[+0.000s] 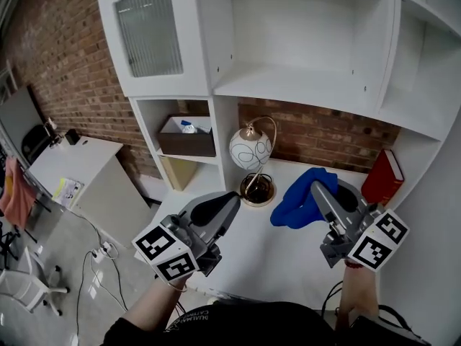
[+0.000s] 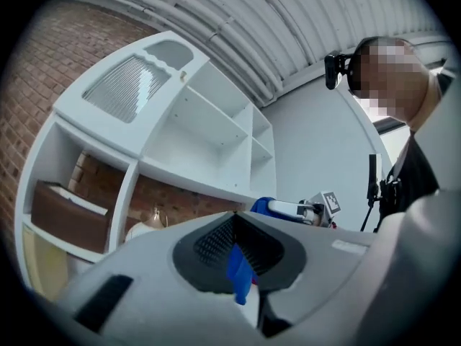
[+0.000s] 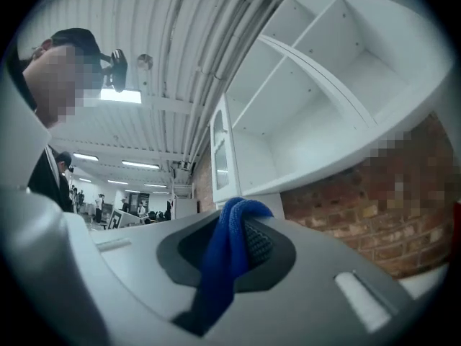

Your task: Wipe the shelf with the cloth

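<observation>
Two tools hang over the white worktop (image 1: 281, 262). The right tool (image 1: 320, 189) is clamped tight on the blue cloth (image 1: 297, 199), which bunches at 10 o'clock from its tips, low over the worktop. The left tool (image 1: 229, 202) has its jaws pressed together. At 12 o'clock the white shelf (image 1: 302, 85) stands against a brick wall (image 1: 43, 56). Beneath it are a globe lamp (image 1: 251, 150) and, at 2 o'clock from the cloth, a red book (image 1: 382, 177).

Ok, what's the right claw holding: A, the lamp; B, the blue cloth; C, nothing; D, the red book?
B: the right claw is shut on the blue cloth, which hangs down from it, while the red book and the lamp stand untouched on either side.
</observation>
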